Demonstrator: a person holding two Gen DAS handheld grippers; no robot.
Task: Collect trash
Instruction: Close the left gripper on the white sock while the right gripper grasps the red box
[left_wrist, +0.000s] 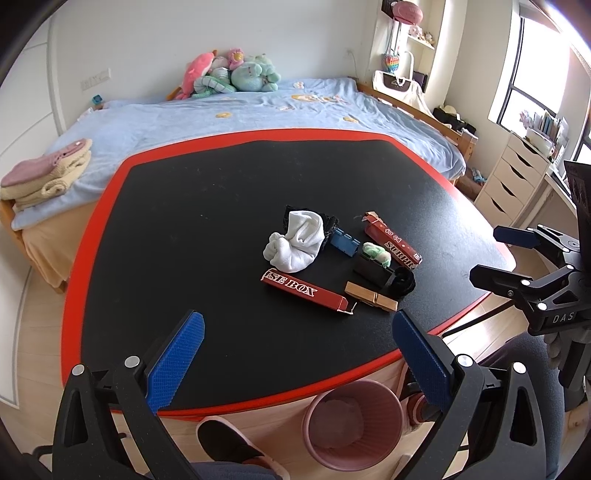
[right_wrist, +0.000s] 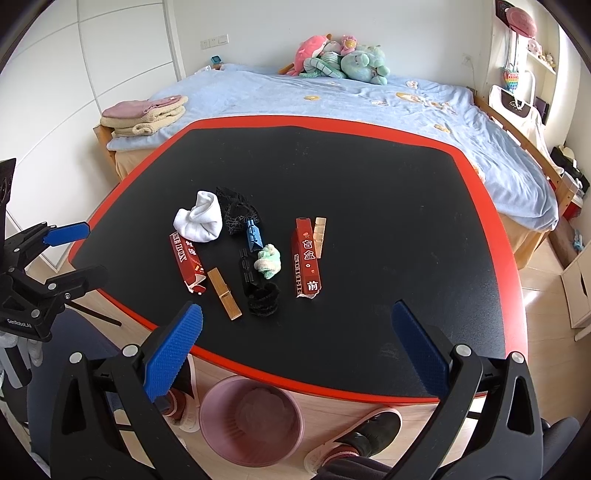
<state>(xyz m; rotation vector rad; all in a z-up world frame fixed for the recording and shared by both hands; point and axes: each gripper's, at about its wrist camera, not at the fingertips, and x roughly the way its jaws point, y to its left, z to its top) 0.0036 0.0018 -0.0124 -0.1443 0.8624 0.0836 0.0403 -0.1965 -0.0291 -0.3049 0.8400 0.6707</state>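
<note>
Two torn red cartons lie on the black table: one (left_wrist: 304, 290) (right_wrist: 187, 261) nearer the left, one (left_wrist: 393, 240) (right_wrist: 306, 258) nearer the right. Among them sit a white sock (left_wrist: 295, 242) (right_wrist: 201, 221), a black mesh piece (right_wrist: 238, 210), a blue clip (left_wrist: 345, 242) (right_wrist: 254, 235), a green-white fluffy ball (left_wrist: 376, 253) (right_wrist: 269, 261), a black clip (left_wrist: 371, 271) (right_wrist: 246, 269), a black hair tie (left_wrist: 402, 282) (right_wrist: 264, 299) and wooden clothespins (left_wrist: 371, 296) (right_wrist: 224, 293) (right_wrist: 319, 236). A pink bin (left_wrist: 352, 424) (right_wrist: 251, 421) stands on the floor below the table's near edge. My left gripper (left_wrist: 295, 362) and right gripper (right_wrist: 295, 350) both hover open and empty over that edge.
A red border (right_wrist: 332, 123) rims the table. Behind it is a bed (right_wrist: 369, 103) with plush toys (right_wrist: 340, 55) and folded towels (right_wrist: 144, 114). White drawers (left_wrist: 513, 177) stand at the right. The person's shoes (left_wrist: 236, 446) (right_wrist: 369, 432) are on the floor beside the bin.
</note>
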